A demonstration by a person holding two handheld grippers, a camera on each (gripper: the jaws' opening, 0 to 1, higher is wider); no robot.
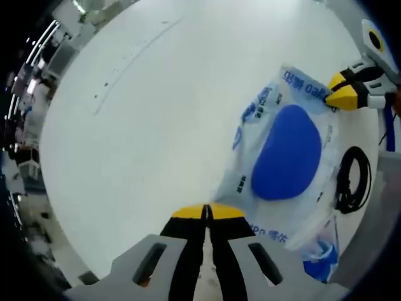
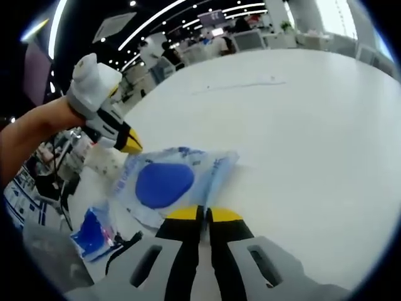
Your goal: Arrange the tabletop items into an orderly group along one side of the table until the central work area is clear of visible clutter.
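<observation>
A clear plastic bag (image 1: 285, 153) printed with blue lettering holds a blue oval pad and lies on the white table (image 1: 156, 125). My left gripper (image 1: 207, 212) is shut, its yellow tips at the bag's near edge; whether film is pinched is unclear. In the right gripper view the same bag (image 2: 166, 182) lies just ahead of my right gripper (image 2: 203, 215), whose jaws are shut on the bag's edge. The right gripper (image 1: 343, 93) enters the left gripper view from the right, at the bag's far corner. A person's hand holds the left gripper (image 2: 130, 144) at the bag's other corner.
A coiled black cable (image 1: 353, 179) lies beside the bag near the table edge. A small blue packet (image 1: 322, 251) sits next to it, the same packet (image 2: 93, 233) showing low on the left of the right gripper view. Desks and monitors (image 2: 250, 41) stand beyond the table.
</observation>
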